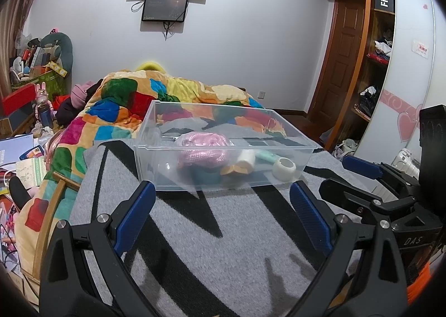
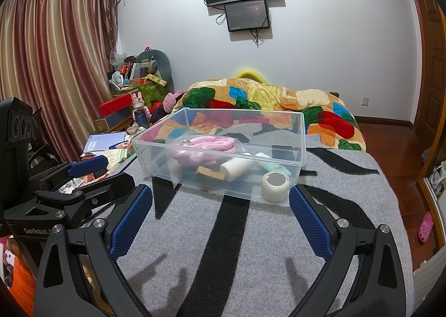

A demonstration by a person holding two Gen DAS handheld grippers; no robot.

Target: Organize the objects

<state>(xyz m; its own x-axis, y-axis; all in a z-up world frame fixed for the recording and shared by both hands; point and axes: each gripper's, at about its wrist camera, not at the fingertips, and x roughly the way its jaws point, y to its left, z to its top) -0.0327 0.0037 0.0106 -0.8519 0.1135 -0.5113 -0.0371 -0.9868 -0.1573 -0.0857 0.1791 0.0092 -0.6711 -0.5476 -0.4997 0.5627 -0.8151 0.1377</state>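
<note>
A clear plastic bin (image 1: 156, 122) (image 2: 302, 133) stands on a grey and black blanket. Inside lie a coiled pink rope (image 1: 203, 150) (image 2: 203, 147), a white bottle (image 1: 246, 159) (image 2: 234, 168), a white tape roll (image 1: 283, 168) (image 2: 274, 184), a tan block (image 1: 235, 169) (image 2: 210, 173) and a mint green object (image 1: 264, 155) (image 2: 274, 168). My left gripper (image 1: 223, 200) is open and empty, just in front of the bin. My right gripper (image 2: 221, 202) is open and empty, also just in front of the bin. Each gripper shows at the edge of the other's view.
The grey and black blanket (image 1: 223, 233) (image 2: 251, 247) covers the bed front. A colourful quilt (image 1: 125, 99) (image 2: 320, 111) is bunched behind the bin. Cluttered boxes and papers (image 1: 30, 122) (image 2: 125, 111) lie left. A wardrobe (image 1: 376, 66) stands right.
</note>
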